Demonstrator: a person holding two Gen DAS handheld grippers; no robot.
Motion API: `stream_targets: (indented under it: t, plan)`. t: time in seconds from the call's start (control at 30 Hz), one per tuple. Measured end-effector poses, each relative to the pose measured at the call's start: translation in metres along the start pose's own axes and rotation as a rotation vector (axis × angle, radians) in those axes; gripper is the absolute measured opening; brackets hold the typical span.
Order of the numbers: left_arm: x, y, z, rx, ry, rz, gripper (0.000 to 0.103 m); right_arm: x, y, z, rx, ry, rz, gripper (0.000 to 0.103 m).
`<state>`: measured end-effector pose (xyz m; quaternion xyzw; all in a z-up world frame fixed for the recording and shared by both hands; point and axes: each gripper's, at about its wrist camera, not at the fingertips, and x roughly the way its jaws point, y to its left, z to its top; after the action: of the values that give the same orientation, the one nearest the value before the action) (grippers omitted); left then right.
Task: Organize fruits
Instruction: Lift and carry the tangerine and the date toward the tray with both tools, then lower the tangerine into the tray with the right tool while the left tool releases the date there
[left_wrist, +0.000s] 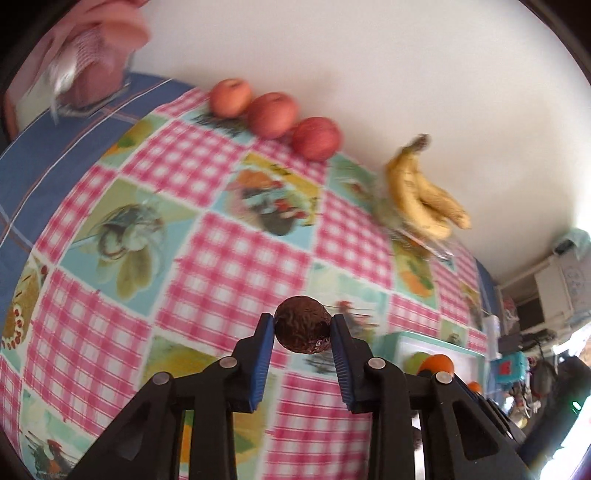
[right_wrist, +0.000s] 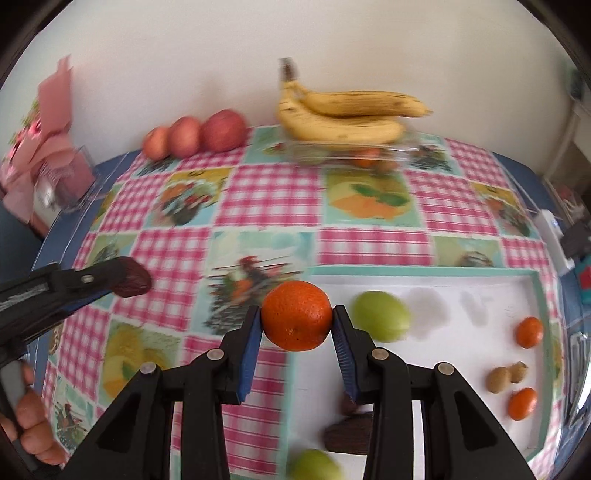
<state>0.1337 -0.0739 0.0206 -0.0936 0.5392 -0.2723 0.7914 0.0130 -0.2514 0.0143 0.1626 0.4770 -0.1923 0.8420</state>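
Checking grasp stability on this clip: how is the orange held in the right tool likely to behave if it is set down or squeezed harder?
The orange is round, so it would probably roll once released. Its dimpled peel likely grips the right tool pads well. It is held only across its widest part, so it may pivot.

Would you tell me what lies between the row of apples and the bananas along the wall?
Nothing: in the right wrist view, only bare checked tablecloth separates the apples from the bananas.

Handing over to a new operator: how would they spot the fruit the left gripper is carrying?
Start from the pink checked tablecloth. Above it, the left gripper clamps a small dark brown wrinkled fruit between blue pads. Unlike the smooth orange mandarin the right gripper holds, it is dull and rough.
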Motion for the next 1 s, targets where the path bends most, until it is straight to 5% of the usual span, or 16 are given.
stream_targets:
  t: [0.5,1.0]
  plan:
    - [0.038,-0.109,-0.054,0.244,0.11,-0.067,0.028,-0.019,-0.143,-0.02,0.238,0.02,-0.135,0.04]
    - [0.071,-0.122,-0.074,0.298,0.145,0.051,0.026,0.022,-0.152,-0.037,0.241,0.13,-0.111,0.04]
